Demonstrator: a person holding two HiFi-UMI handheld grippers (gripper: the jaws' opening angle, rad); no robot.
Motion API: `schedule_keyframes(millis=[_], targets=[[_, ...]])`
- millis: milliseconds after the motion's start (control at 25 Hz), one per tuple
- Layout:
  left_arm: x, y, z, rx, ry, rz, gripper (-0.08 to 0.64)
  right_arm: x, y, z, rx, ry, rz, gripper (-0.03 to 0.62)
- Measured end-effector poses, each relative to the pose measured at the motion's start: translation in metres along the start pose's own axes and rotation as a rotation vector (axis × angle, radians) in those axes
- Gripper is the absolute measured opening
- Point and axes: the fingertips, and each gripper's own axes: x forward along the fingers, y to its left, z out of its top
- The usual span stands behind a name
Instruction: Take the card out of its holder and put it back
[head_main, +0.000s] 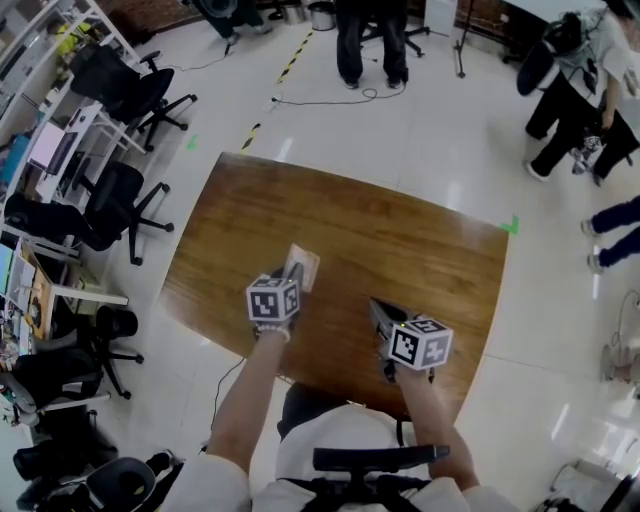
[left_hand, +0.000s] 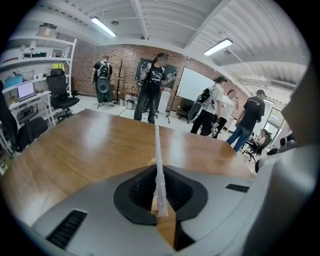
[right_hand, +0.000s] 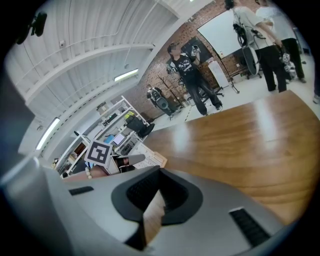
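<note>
1. Seen edge-on in the left gripper view, the card holder (left_hand: 156, 145) is only a thin clear strip; I cannot tell the card from its sleeve.
2. My left gripper (left_hand: 158, 186) is pinched on the holder's lower end; the rest rises up-frame over the table (head_main: 400, 240).
3. My right gripper (right_hand: 159, 182) has its jaws pressed together on nothing; the holder lies apart from it, at left of centre.

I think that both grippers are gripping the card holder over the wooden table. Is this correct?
Not quite. Only the left gripper grips the card holder over the wooden table. The right gripper is shut on nothing, apart from it. The two gripper views show this.
</note>
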Motion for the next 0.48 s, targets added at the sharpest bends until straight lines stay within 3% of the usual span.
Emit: schedule_keyframes(millis=[200,280,320,480], targets=[[-0.001,0.001,0.001,-0.009,-0.002,-0.005,0.016,-0.004,0.005,0.006,-0.009,-0.003,-0.006,0.011],[-0.002,0.002,0.006,-0.027,-0.024,0.001,0.138,-0.006,0.004,0.006,-0.012,-0.002,-0.003,0.011],[-0.004,0.003,0.008,-0.037,-0.042,0.004,0.166,-0.007,0.004,0.006,-0.014,0.0,0.0,0.011],[-0.03,-0.001,0.023,-0.066,-0.123,0.011,0.204,-0.012,0.006,0.006,-0.019,0.004,0.022,0.011]])
